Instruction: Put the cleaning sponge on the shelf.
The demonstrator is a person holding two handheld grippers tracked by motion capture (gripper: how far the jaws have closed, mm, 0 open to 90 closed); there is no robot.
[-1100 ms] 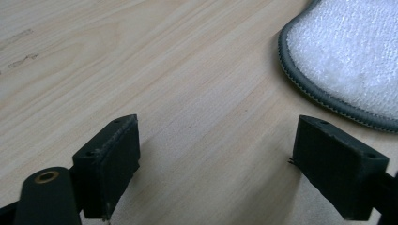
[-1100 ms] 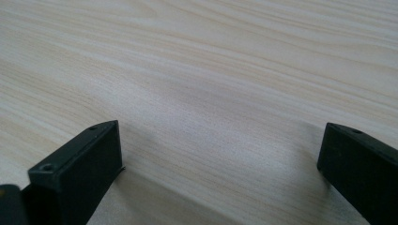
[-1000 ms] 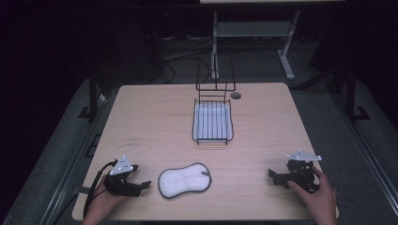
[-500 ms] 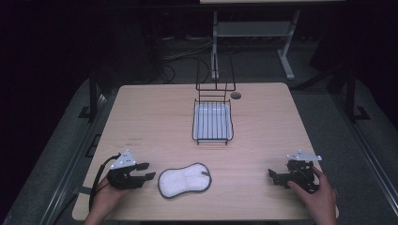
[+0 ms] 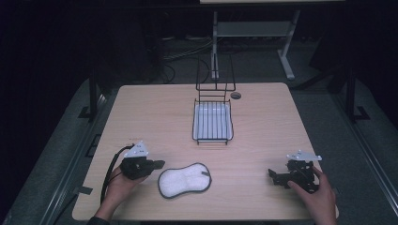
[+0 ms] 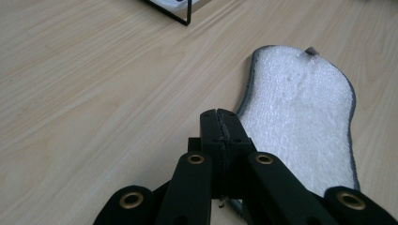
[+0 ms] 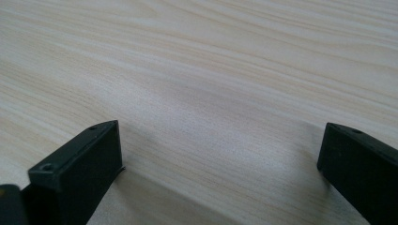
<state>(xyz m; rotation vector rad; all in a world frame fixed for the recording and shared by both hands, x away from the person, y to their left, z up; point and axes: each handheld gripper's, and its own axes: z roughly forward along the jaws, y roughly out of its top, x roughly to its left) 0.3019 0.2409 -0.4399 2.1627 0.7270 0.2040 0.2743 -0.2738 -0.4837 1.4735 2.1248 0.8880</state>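
Scrubbing pad (image 5: 184, 180) near tabletop (image 5: 141, 112) front edge; wire rack (image 5: 212, 121) holds white tray. Left hand-held gripper (image 5: 157, 164) pressed together, empty; right hand-held gripper (image 5: 272, 175) apart.

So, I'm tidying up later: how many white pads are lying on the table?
1. The white pad lies flat near the table's front edge, just right of the left claw. None seems hidden.

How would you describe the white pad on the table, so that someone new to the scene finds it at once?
Start at the wooden table and find the wire rack at its middle. Nearer the front edge, left of centre, lies the white pad. It is flat, soft, peanut-shaped with a dark rim, beside the left hand-held gripper.
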